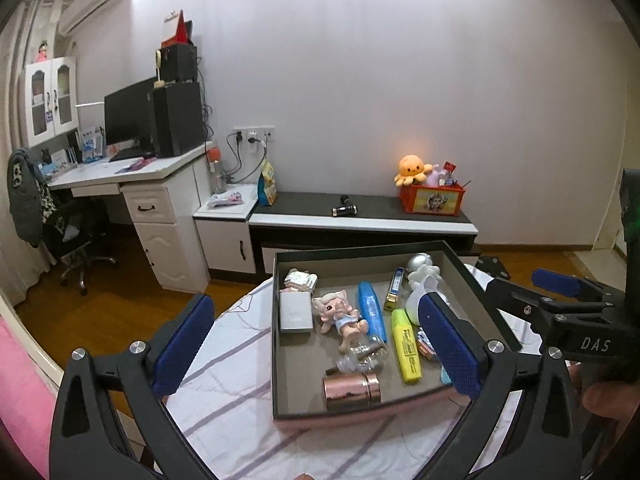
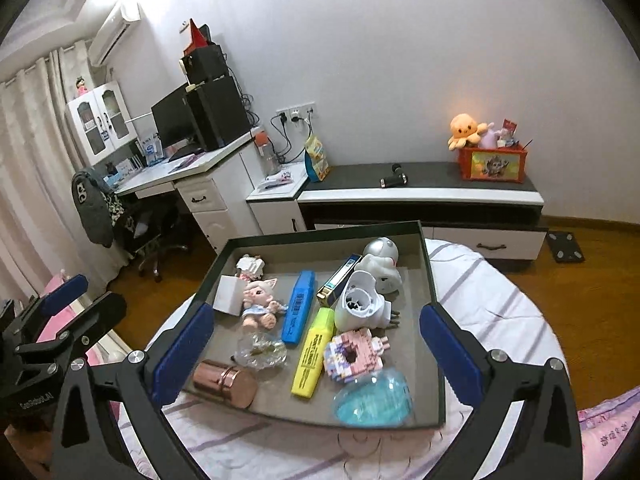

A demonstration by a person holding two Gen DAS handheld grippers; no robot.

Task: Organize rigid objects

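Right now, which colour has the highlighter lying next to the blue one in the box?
Yellow highlighter, clearest in the right wrist view.

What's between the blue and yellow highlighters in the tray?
Nothing; bare tray floor separates the blue highlighter from the yellow highlighter, clearest in the right wrist view.

Both grippers are black angular frames with silver screws and blue textured pads — left gripper [image 1: 316,340], right gripper [image 2: 316,344]. White "DAS" lettering marks the right one's side.

box [image 2: 430,288] | dark, open | toys, yellow highlighter [image 2: 313,354] lying inside
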